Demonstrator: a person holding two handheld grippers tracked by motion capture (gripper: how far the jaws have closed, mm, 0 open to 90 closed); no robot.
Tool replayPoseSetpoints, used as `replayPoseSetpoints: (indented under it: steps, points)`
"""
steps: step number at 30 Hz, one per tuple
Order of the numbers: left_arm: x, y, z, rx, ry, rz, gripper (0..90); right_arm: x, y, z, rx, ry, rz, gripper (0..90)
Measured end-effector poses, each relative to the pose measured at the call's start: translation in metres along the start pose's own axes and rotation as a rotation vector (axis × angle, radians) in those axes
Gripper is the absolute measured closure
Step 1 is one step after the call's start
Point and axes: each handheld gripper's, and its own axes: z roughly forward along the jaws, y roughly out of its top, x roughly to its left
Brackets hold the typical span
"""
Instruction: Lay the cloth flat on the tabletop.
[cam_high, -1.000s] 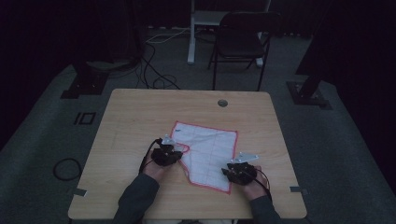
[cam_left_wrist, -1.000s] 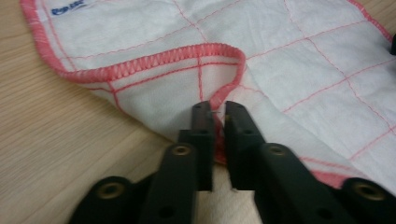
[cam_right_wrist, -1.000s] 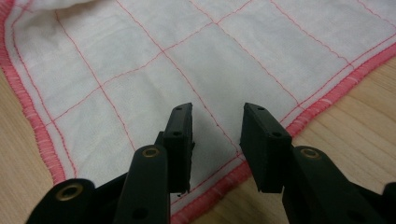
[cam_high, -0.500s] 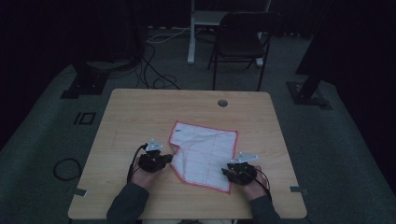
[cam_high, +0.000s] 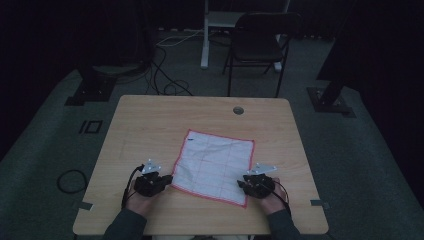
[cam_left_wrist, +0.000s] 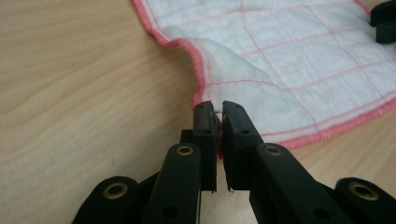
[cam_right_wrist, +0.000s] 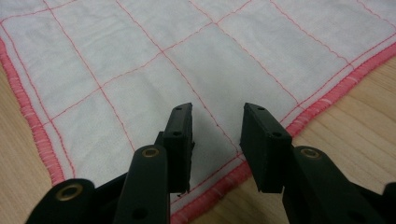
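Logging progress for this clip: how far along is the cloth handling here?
Early on. The cloth already lies spread nearly flat on the table. In hand: the left gripper is shut on its near-left corner, which puckers. The right gripper hovers open over the near-right corner, so that grasp is left, and probably any fold.

cloth (cam_left_wrist: 299, 70) — soft woven, matt | table (cam_high: 150, 130) — smooth wood grain
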Motion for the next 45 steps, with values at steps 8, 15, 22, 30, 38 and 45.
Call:
replayPoseSetpoints:
  steps: [8, 15, 22, 30, 38, 45]
  points:
    - [-0.002, -0.01, -0.005, 0.021, -0.001, -0.01, 83.3, 0.0, 0.0, 0.0, 0.0, 0.001, 0.0, 63.9]
    - [0.008, -0.003, -0.015, -0.048, 0.051, -0.036, 75.5, 0.0, 0.0, 0.0, 0.001, 0.003, 0.0, 62.9]
    - [0.016, 0.013, -0.008, -0.081, 0.051, -0.005, 71.9, 0.001, 0.0, 0.0, -0.001, 0.003, 0.003, 62.0]
    - [0.021, 0.034, 0.019, -0.086, 0.057, 0.043, 69.3, 0.001, 0.0, 0.0, -0.001, 0.003, 0.002, 61.4]
    - [0.025, 0.054, 0.048, -0.076, 0.067, 0.08, 64.5, 0.001, 0.0, 0.0, -0.002, 0.006, 0.005, 60.3]
    - [0.031, 0.068, 0.074, -0.046, 0.058, 0.058, 65.2, 0.001, 0.0, 0.0, -0.003, 0.006, 0.005, 60.1]
